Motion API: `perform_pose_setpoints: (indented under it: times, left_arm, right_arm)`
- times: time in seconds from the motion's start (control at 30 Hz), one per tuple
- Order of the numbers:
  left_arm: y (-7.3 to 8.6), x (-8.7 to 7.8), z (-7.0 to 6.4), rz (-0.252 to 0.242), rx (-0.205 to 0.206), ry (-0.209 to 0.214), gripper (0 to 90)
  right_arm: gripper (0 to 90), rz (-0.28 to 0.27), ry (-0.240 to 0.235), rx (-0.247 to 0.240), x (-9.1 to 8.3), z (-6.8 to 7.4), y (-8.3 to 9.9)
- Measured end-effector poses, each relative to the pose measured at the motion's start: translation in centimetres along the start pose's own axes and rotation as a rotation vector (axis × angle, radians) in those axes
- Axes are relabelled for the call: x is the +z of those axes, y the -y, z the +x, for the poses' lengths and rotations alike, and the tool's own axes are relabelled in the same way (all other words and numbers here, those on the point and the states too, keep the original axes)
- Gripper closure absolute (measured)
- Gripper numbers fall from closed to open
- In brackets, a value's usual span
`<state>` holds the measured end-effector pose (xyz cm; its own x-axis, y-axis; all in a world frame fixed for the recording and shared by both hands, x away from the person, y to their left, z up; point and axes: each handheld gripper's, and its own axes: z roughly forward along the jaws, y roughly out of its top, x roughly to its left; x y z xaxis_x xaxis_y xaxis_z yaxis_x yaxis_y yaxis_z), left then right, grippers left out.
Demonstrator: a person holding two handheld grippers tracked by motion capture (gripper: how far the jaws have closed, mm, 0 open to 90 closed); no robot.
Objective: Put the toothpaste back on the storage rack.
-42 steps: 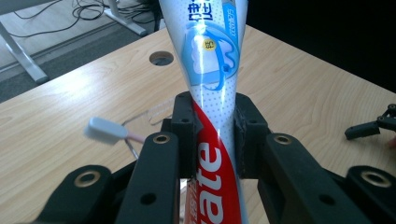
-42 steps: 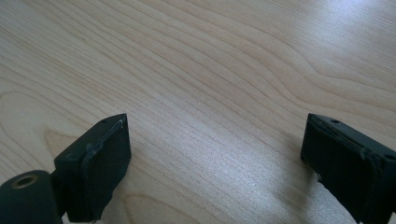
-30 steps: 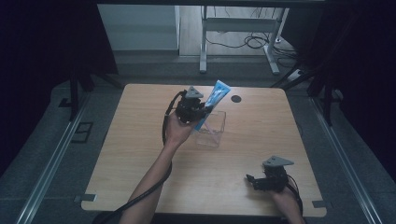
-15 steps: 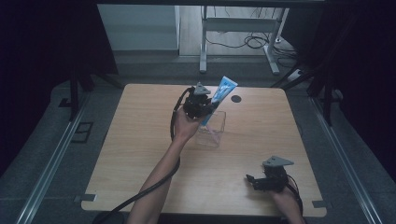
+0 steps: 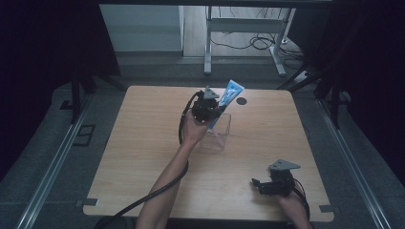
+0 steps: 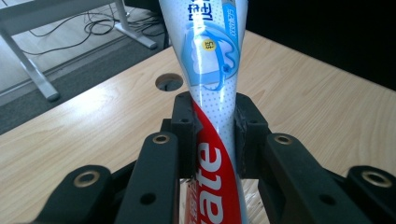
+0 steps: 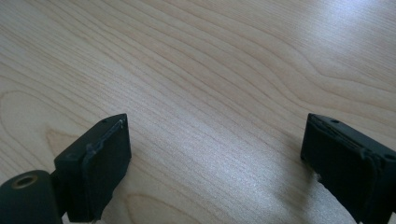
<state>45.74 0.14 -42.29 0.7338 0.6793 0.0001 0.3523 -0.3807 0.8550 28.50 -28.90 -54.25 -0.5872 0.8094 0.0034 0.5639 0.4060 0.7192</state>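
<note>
My left gripper [image 5: 208, 109] is shut on a toothpaste tube [image 5: 228, 96], white and blue with a red band. It holds the tube tilted above a clear plastic box [image 5: 217, 133] at the table's middle. In the left gripper view the tube [image 6: 212, 93] runs up between the two jaws, pinched at its middle. My right gripper [image 5: 268, 184] rests open near the front right of the table. In the right gripper view its fingers [image 7: 98, 163] stand wide apart over bare wood, with nothing between them.
A round cable hole [image 5: 241, 101] lies in the wooden table [image 5: 143, 143] just behind the tube. Beyond the far edge stand a white desk frame [image 5: 239, 28] and floor cables. Dark curtains close both sides.
My left gripper has carried the tube a little farther back and right over the clear box, tilting it more upright. The right gripper has stayed put.
</note>
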Motion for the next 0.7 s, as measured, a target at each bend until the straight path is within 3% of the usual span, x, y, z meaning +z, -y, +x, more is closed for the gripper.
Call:
perform_pose_setpoints:
  times: [0.7]
  left_arm:
    - [1.07,0.86,-0.38,0.033,0.001,0.004,72.5]
  right_arm:
    - [8.2,0.000,0.000,-0.003,0.00,-0.01,0.00]
